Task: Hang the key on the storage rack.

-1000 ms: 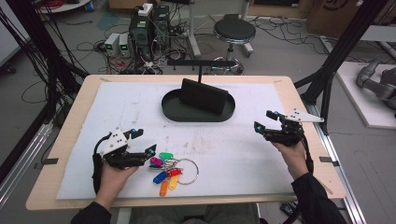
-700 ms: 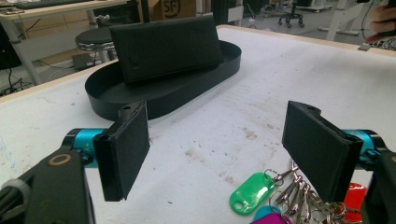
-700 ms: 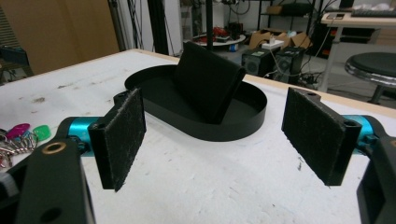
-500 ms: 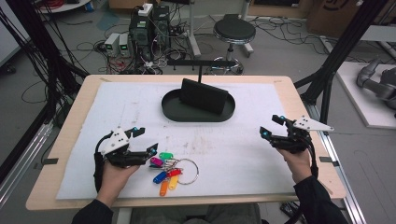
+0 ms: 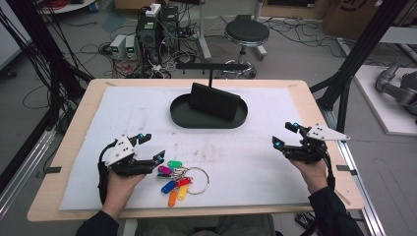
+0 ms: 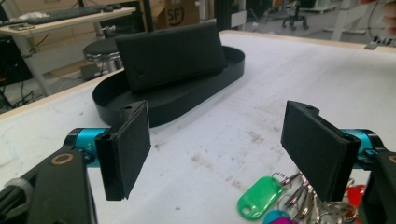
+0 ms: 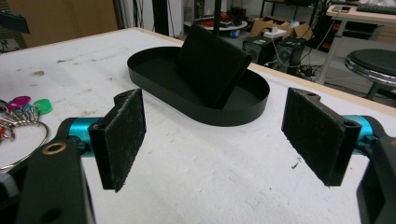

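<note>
Coloured key tags (image 5: 173,178) lie just beside the left hand-held gripper (image 5: 151,148), perhaps touching.

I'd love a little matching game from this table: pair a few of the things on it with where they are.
Things:
1. key bunch
2. black tray
3. black wallet
4. right tongs

Places:
A. standing tilted inside the tray
B. near the table's right edge, open above bare mat
C. far middle of the mat
D. beside the left tongs, near the front edge

Pairs: 1-D, 2-C, 3-A, 4-B
</note>
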{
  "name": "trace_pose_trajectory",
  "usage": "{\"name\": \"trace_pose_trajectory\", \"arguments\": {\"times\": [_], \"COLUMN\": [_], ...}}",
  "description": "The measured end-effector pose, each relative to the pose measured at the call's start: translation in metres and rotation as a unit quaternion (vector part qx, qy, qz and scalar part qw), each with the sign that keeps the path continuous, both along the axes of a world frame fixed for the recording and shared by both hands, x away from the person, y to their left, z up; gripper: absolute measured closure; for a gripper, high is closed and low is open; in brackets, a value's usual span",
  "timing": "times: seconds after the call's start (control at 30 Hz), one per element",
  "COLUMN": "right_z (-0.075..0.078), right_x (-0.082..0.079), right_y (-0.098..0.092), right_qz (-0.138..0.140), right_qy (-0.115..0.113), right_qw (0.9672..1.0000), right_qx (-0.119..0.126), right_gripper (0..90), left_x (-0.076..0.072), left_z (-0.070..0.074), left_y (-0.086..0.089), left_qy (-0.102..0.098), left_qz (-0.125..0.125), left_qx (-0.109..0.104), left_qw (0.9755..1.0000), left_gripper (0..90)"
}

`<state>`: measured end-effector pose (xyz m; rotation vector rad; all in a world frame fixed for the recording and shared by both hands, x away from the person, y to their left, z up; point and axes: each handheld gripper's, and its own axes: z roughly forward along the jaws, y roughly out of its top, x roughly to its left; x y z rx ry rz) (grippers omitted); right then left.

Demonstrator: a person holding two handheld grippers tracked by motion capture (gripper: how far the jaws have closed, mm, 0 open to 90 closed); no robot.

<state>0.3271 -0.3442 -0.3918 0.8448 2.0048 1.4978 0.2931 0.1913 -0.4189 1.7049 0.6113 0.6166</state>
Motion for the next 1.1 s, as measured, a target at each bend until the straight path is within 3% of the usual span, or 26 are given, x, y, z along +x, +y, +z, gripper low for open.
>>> {"name": "trace_pose_trajectory", "arguments": {"times": [0.1,0.23,0.37,0.53,0.7,0.9,1.1], "right_z": [0.0,-0.001,-0.003,-0.003,-0.004,-0.005,-0.005], "right_x": [-0.001,-0.002,-0.001,-0.001,0.0,0.0,0.0], "right_y": [-0.002,-0.004,-0.004,-0.002,0.0,0.0,0.001], "right_qz": [-0.002,-0.011,-0.013,-0.013,-0.01,-0.008,-0.005], "right_qy": [-0.002,-0.003,0.001,0.002,0.004,0.007,0.009], "right_qw": [1.0,0.9999,0.9999,0.9999,0.9999,0.9999,0.9999], "right_qx": [-0.002,0.001,0.0,-0.002,-0.004,-0.004,-0.01], "right_gripper": [24.1,24.1,24.1,24.1,24.1,24.1,24.2], "left_x": [-0.002,-0.002,0.0,0.007,0.013,0.02,0.025], "left_z": [0.002,0.004,0.004,0.0,-0.002,-0.002,-0.005], "left_y": [-0.005,-0.013,-0.022,-0.03,-0.04,-0.057,-0.066], "left_qy": [0.002,0.032,0.042,0.09,0.095,0.104,0.115], "left_qz": [-0.01,-0.014,-0.026,-0.036,-0.058,-0.108,-0.133], "left_qx": [-0.005,-0.011,-0.011,-0.025,-0.013,0.01,0.019], "left_qw": [0.9999,0.9993,0.9987,0.995,0.9937,0.9886,0.9843], "left_gripper": [24.1,22.4,22.1,22.7,28.5,39.6,47.3]}}
